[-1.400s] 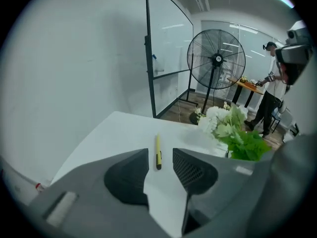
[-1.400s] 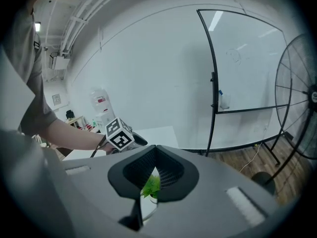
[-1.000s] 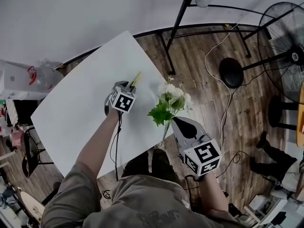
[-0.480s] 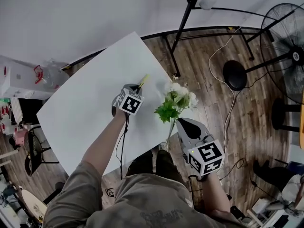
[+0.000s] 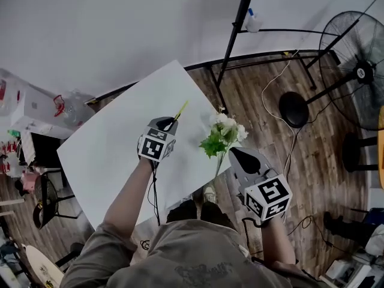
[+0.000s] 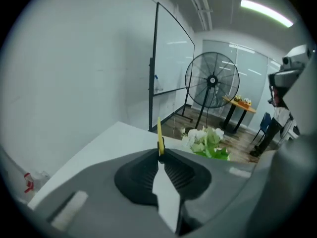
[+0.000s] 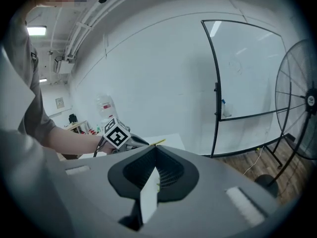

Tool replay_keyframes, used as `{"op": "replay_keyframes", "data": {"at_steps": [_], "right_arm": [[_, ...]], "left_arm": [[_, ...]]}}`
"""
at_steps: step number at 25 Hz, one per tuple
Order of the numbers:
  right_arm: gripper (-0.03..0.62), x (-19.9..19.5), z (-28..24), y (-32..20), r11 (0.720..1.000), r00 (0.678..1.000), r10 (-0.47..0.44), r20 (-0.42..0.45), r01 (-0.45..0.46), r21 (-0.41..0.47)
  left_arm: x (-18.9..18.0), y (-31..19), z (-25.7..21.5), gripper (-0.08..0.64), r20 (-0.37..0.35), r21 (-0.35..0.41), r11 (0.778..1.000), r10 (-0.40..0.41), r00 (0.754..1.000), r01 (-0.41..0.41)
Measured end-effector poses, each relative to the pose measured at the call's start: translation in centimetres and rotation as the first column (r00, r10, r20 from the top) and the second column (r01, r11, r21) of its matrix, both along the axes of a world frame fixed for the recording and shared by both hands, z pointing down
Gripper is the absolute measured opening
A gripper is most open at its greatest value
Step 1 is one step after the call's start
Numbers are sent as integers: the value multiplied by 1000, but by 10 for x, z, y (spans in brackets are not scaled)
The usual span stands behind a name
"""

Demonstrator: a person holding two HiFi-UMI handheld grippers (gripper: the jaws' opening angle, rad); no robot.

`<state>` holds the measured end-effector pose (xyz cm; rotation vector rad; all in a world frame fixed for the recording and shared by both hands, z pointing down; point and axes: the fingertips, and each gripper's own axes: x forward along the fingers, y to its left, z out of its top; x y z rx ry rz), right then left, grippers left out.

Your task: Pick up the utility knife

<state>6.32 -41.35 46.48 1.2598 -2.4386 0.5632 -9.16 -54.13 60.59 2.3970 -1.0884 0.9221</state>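
Note:
The yellow utility knife (image 5: 180,110) sticks out forward from my left gripper (image 5: 170,123), which is shut on it above the white table (image 5: 114,155). In the left gripper view the knife (image 6: 159,133) stands as a thin yellow strip rising from between the closed jaws of the left gripper (image 6: 159,155). My right gripper (image 5: 235,153) hangs past the table's right edge, beside the flowers, shut with nothing in it. The right gripper view looks over its closed jaws (image 7: 154,151) at the left gripper's marker cube (image 7: 117,134).
A bunch of white flowers with green leaves (image 5: 223,131) stands at the table's right edge, between the two grippers. A black stand (image 5: 239,26) and a floor fan (image 5: 355,71) are on the wooden floor to the right. Boxes and clutter (image 5: 30,110) lie left of the table.
The head view has shifted, so the table and both grippers sit a little further right and lower. My left gripper stays shut on the knife; the right stays shut and empty.

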Motion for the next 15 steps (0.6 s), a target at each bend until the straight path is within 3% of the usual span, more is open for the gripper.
{"op": "replay_keyframes", "data": {"at_steps": [4, 15], "right_arm": [[29, 7, -41, -3, 997, 997, 35, 69, -40, 66], [28, 11, -142, 18, 954, 995, 7, 104, -37, 296]], "left_arm": [[-10, 13, -61, 40, -92, 82, 996, -33, 995, 40], [-32, 69, -202, 40, -234, 282, 955, -28, 972, 96]]}}
